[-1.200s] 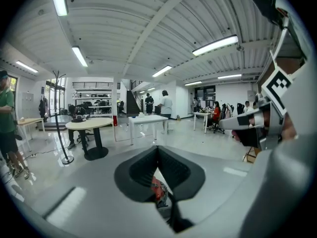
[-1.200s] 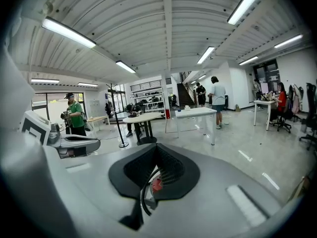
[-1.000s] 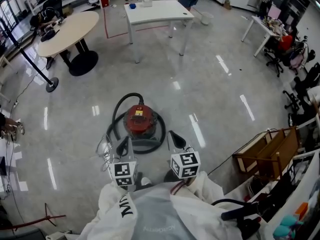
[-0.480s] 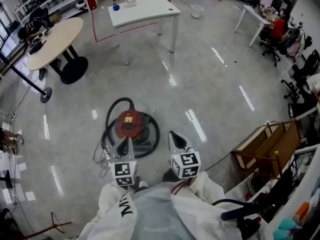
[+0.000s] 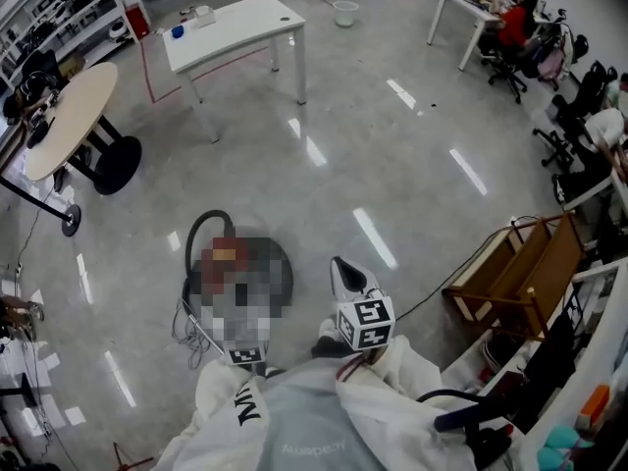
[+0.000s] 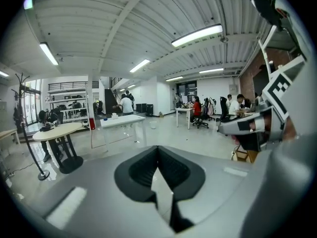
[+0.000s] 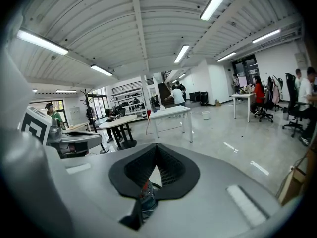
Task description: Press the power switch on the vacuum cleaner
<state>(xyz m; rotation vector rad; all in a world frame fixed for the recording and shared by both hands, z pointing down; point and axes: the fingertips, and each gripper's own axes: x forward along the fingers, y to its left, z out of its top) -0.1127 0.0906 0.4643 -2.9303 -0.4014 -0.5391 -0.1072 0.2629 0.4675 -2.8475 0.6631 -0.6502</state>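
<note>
Vacuum cleaner (image 5: pixel 283 263) is sitting on the glossy floor (image 5: pixel 392 155) just in front of the person, to the left of the right gripper (image 5: pixel 339 263). A blurred patch is lying over most of its body, so the power switch cannot be seen. Only the dark round edge and the black hose (image 5: pixel 201 222), which is arching up at the back left, are showing.

Right gripper is pointing forward and down, beside the vacuum cleaner and not touching it. In its own view the two jaws are meeting at their tips (image 7: pixel 156 148) and are holding nothing. Through the narrow gap lower down, a small red and dark piece (image 7: pixel 144 195) is showing, too small to name surely.

Left gripper (image 6: pixel 157 151) is also pressing its jaws together at the tips, with only bare floor showing in the slit behind them. From the head view, only its marker cube (image 5: pixel 245 354) is peeking out under the blurred patch.

Farther away, a white table (image 5: pixel 231 27) and a round table (image 5: pixel 64 116) are standing on the floor, well apart from the vacuum cleaner.
</note>
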